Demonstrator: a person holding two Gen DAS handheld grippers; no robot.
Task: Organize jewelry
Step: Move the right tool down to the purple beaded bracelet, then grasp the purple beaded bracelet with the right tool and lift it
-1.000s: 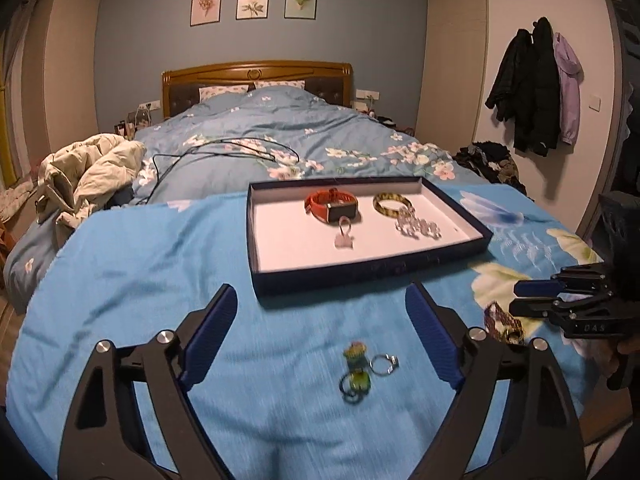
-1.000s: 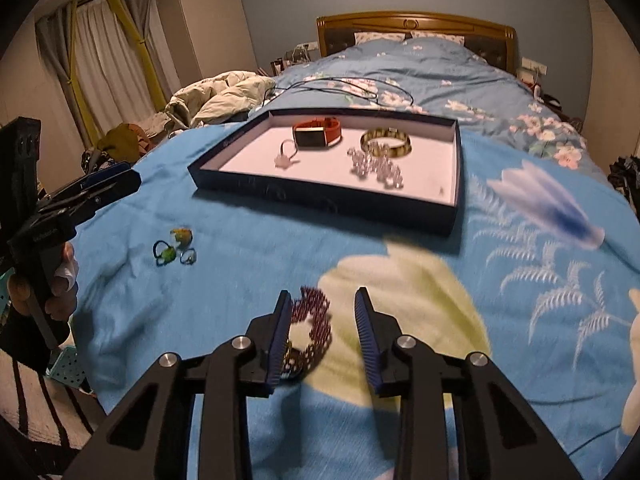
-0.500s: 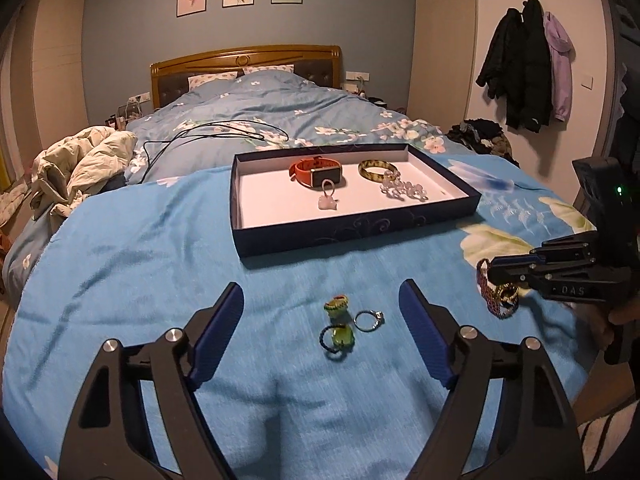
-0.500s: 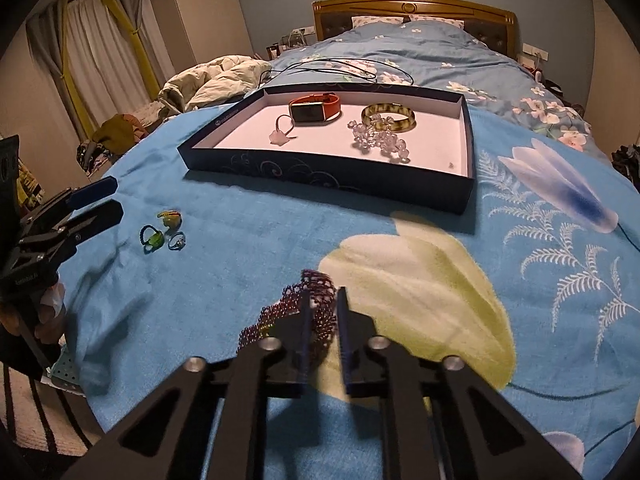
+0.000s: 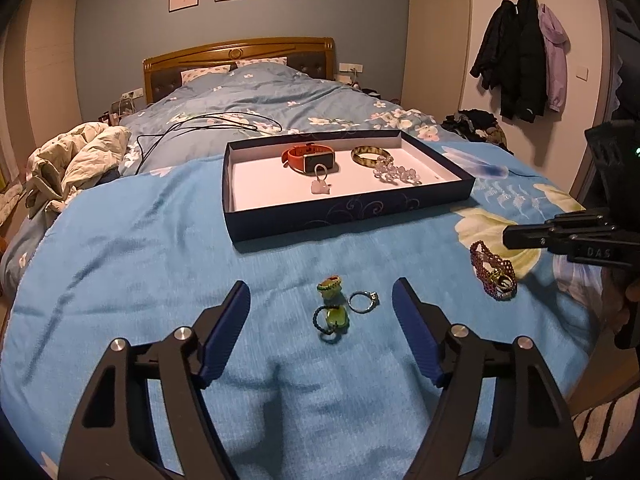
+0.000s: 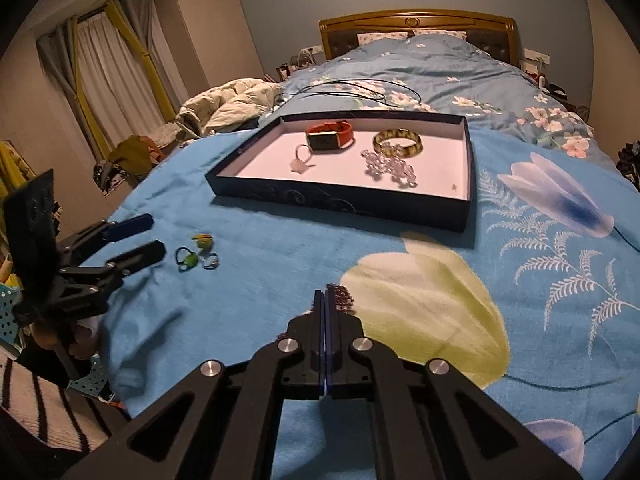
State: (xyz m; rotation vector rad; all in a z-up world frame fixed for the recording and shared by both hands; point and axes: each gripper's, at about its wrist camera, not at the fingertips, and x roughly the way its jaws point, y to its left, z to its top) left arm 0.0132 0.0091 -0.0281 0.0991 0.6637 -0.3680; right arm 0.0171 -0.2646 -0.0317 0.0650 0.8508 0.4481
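Bedroom, blue blanket (image 5: pixel 160 260) over the bed end as work surface. Tray (image 5: pixel 348 216) sits further up it, already w/ watch (image 5: pixel 310 158), bangle (image 5: pixel 372 155), beads (image 5: pixel 396 174) and pendant (image 5: pixel 320 186) inside.

Step in hand, as I read it: get the bracelet (image 5: pixel 492 272) off the blanket & into the tray. R gripper (image 6: pixel 324 296) has just closed up, fingers pressed tight together, and looks to be nipping the bracelet's top edge at the very tips. Rest of it trails down onto the blanket, clasp end lowest. Bracelet is at the blanket's right side, well short of the tray.

L gripper (image 5: pixel 320 285) has fingers spread wide, just been narrowing, nothing pinched. 3 rings (image 5: pixel 332 318) lie on the blanket ahead, btwn the fingers in view but not touched.

To do it well:
- Grip is thin, prob. only a few beads. Lift slow & straight up, check the whole loop comes away before moving across.
- Watch for blanket fibres snagging the clasp; if it drags, re-grip deeper rather than pull.
- Carry over the near tray wall w/ clearance, since the hanging end could catch the rim.
- Set down in the bare right part of the tray, apart from the beads so they don't tangle.
- Keep L gripper clear of R's path; the rings can wait.
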